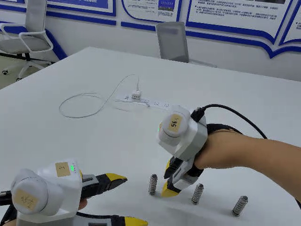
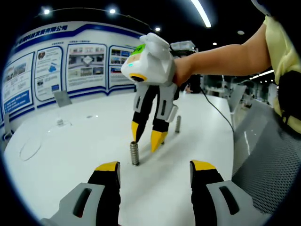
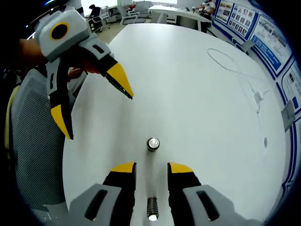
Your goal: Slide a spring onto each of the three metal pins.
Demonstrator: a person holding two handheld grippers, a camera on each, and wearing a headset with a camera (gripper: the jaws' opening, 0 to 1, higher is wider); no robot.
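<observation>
Three upright metal pins, each with a coil spring around it, stand in a row near the table's front: left pin, middle pin, right pin. My right gripper points down between the left and middle pins, open and holding nothing. In the right gripper view its jaws stand just short of one pin's round top, with another spring on the table below the gap. My left gripper is open at the bottom left, facing the nearest pin and the right gripper.
A white cable and a power strip lie mid-table. Chairs stand beyond the far edge. The table's near edge runs at the right of the left gripper view. A person's forearm reaches in from the right.
</observation>
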